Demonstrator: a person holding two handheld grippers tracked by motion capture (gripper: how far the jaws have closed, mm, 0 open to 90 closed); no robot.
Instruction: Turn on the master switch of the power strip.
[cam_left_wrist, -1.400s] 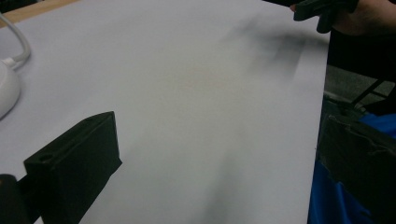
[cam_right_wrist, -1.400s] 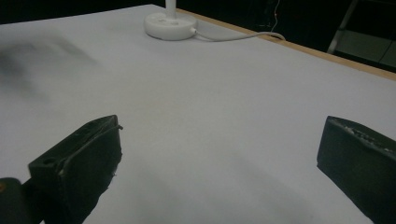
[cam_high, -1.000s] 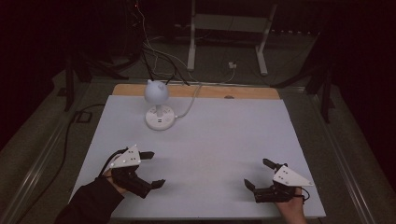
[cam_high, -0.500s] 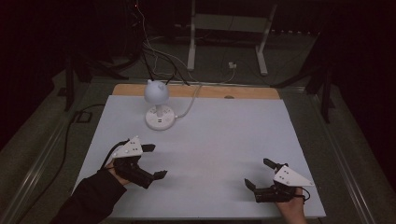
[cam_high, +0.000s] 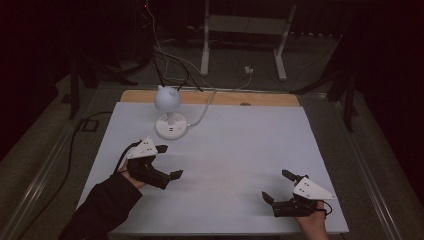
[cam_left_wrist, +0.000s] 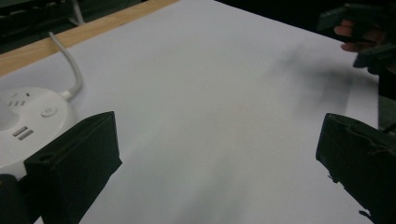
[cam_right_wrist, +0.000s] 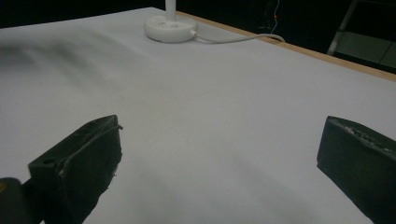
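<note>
I hold my left gripper (cam_high: 166, 161) with jaws wide open and empty, aimed toward the small white round-based desk lamp (cam_high: 170, 114) at twelve o'clock on the white surface (cam_high: 240, 150), presumably to reach it, while my right gripper (cam_high: 278, 186) waits near five o'clock, equally open and empty.

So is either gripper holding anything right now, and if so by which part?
Nothing is held. The left gripper and right gripper both stand open over the bare table.

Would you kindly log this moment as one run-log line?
left gripper: open, near lamp | right gripper: open, holding nothing | table: white
</note>
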